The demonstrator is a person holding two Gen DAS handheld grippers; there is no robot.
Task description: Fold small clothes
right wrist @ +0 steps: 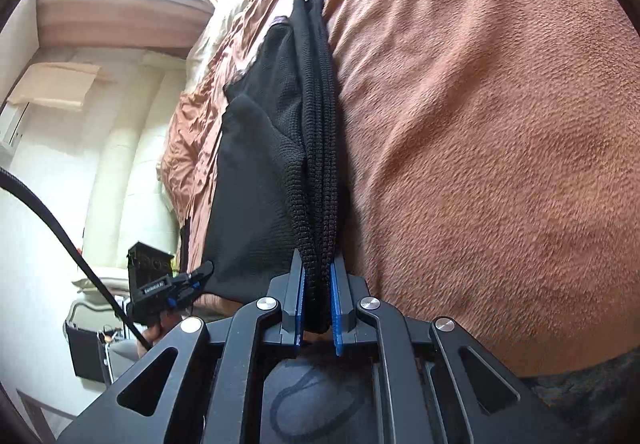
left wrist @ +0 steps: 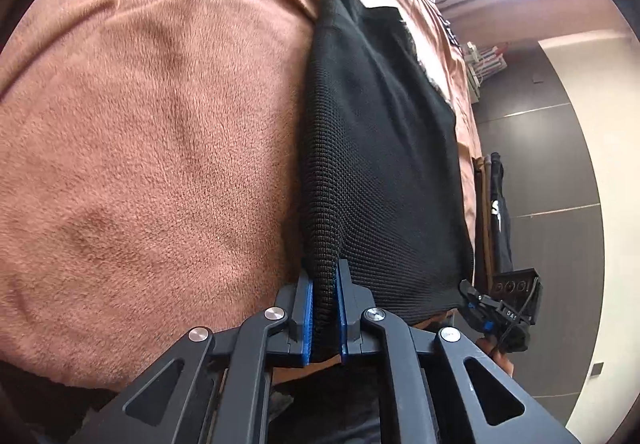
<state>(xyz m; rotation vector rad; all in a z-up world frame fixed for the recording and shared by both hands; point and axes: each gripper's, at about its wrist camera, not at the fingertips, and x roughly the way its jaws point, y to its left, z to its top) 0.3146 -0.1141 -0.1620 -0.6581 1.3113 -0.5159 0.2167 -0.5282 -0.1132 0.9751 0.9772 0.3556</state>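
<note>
Left claw (left wrist: pixel 324 308) clamped tight on edge of black knit garment (left wrist: pixel 380 148). Right claw (right wrist: pixel 318 304) pinched on bunched folded edge too. Garment lifted at near edge, rest draped onto brown fleece blanket (left wrist: pixel 152 132) covering bed.

A brown fleece blanket (left wrist: pixel 160 132) covers the bed, wrinkled toward its far end. Dark floor tiles (left wrist: pixel 536 148) lie beside it. Cream curtains (right wrist: pixel 132 164) hang nearby.
</note>
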